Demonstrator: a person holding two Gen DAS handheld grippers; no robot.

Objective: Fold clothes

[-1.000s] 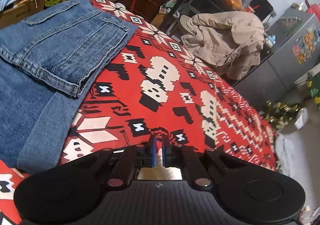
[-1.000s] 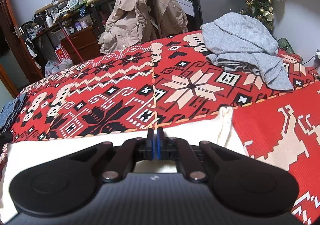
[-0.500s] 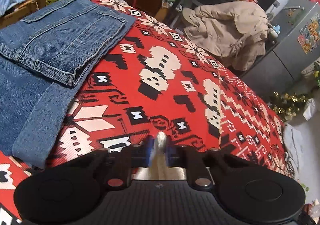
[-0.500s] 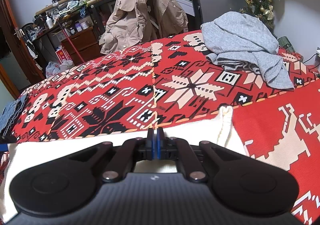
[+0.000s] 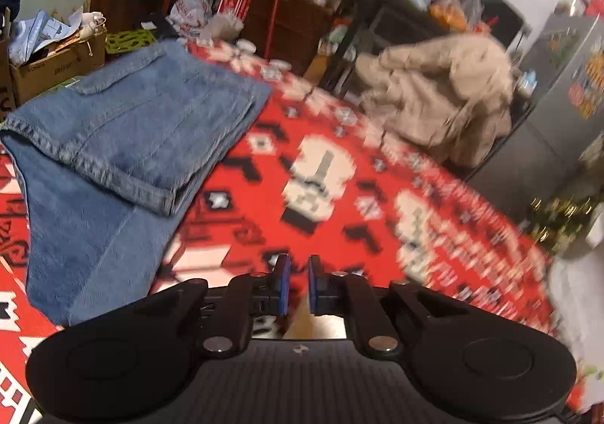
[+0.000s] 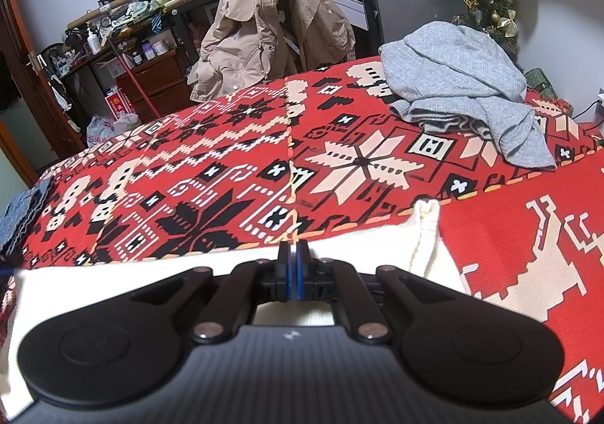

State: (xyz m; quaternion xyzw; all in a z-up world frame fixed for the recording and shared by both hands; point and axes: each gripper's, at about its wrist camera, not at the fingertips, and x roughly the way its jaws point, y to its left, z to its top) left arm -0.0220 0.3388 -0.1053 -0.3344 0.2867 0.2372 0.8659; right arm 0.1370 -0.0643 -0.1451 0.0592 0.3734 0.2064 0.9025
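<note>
While the right gripper (image 6: 293, 258) is clamped on the white garment's (image 6: 113, 273) far edge on the bed, the left gripper (image 5: 297, 282) is closing, nothing visibly held. Step: mid-fold. Next: left needs its corner.

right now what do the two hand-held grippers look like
Both match: the left hand-held gripper and the right hand-held gripper have matte black ribbed bodies, two round black discs at the sides, black linkage arms with silver pivot pins, a small pale logo, and blue-padded fingers. No cables, hands or sleeves show.
</note>
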